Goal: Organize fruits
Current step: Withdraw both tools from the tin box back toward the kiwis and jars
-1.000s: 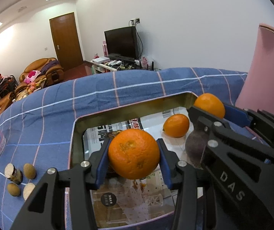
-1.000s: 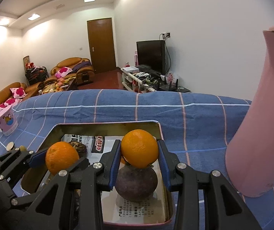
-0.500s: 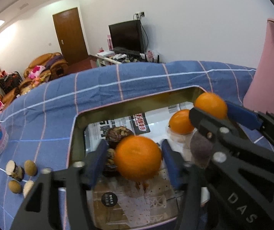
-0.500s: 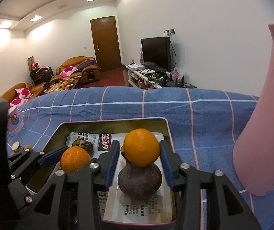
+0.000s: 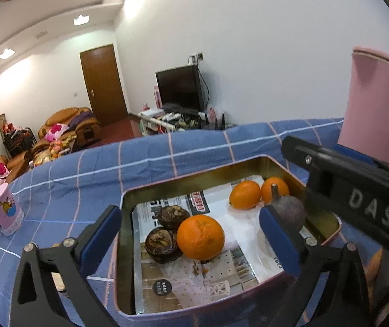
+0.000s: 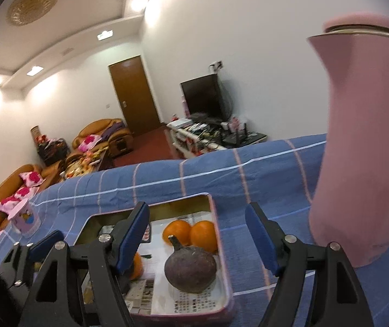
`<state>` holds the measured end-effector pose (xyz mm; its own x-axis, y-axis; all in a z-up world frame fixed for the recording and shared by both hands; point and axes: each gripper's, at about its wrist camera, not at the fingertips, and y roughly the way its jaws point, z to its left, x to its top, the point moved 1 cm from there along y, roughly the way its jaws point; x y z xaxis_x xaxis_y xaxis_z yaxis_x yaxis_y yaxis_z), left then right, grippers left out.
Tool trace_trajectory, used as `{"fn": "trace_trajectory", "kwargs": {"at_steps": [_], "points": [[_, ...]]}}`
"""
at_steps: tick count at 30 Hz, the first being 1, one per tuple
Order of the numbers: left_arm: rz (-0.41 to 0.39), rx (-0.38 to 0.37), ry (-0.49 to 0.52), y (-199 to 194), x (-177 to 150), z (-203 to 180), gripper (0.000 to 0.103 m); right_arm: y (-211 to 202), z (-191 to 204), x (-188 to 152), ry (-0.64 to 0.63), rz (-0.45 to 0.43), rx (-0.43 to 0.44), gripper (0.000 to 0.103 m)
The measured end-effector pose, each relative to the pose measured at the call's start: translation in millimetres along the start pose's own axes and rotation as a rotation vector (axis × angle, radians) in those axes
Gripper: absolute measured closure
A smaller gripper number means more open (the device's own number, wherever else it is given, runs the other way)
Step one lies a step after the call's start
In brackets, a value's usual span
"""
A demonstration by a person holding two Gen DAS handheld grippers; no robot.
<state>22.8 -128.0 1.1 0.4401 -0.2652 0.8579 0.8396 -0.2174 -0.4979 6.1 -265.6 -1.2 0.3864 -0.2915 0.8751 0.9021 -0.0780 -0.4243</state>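
Fruits lie in the tin tray (image 5: 129, 199) at the lower centre of both views: 1 large orange (image 5: 200, 237) sits mid-tray on the printed paper lining, touching 2 brown wrinkled fruits (image 5: 164, 231) to its left, while 2 smaller oranges (image 5: 258, 194) rest side by side near the tray's far right corner, just beside a dark purple stemmed fruit (image 6: 190, 269). Both tools are spread and grip nothing: the left tool (image 5: 191, 241) has its blue pads either side of the large orange without touching it, and the right tool (image 6: 197, 239) stands wide above the purple fruit. Judging by look, the oranges are firm, round and fairly light, with dimpled peel that gives the pads decent grip; they roll easily, so a hold across the widest middle suits them best. The purple fruit seems smooth, hard-shelled and heavier, likely to slip unless pinched at its equator below the stem. The brown fruits look brittle and uneven, so a gentle squeeze seems wise. A pink jug (image 6: 363, 147) stands on the blue checked cloth (image 6: 249, 179) at right, close to the tray, and a careless swing could knock it.
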Motion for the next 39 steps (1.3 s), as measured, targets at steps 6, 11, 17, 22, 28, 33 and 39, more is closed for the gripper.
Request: {"fn": "trace_trajectory", "kwargs": {"at_steps": [6, 11, 17, 22, 28, 33, 39], "points": [[-0.02, 0.028, -0.002, -4.3, -1.0, 3.0, 0.0, -14.4, 3.5, -0.4, -0.066, -0.141, -0.111, 0.02], [-0.026, 0.043, 0.004, -7.5, -2.9, 5.0, 0.0, -17.1, 11.5, -3.2, -0.102, -0.159, -0.145, 0.018], [-0.02, 0.053, 0.004, -9.0, -6.8, 6.9, 0.0, -23.6, 1.5, -2.8, -0.045, -0.167, -0.173, 0.018], [-0.03, 0.059, 0.003, -14.0, -9.9, 8.1, 0.0, -28.0, -1.7, -6.7, -0.005, -0.146, -0.173, 0.017], [-0.04, 0.071, -0.012, -20.0, -14.2, 19.6, 0.0, -34.2, 4.6, -12.8, -0.003, -0.137, -0.163, 0.017], [-0.052, 0.086, -0.025, -24.9, -17.3, 30.3, 0.0, -40.1, 11.1, -18.0, 0.002, -0.131, -0.154, 0.017], [-0.054, 0.097, -0.037, -29.0, -21.5, 43.1, 0.0, -49.0, 23.2, -24.0, -0.008, -0.143, -0.154, 0.017]]}}
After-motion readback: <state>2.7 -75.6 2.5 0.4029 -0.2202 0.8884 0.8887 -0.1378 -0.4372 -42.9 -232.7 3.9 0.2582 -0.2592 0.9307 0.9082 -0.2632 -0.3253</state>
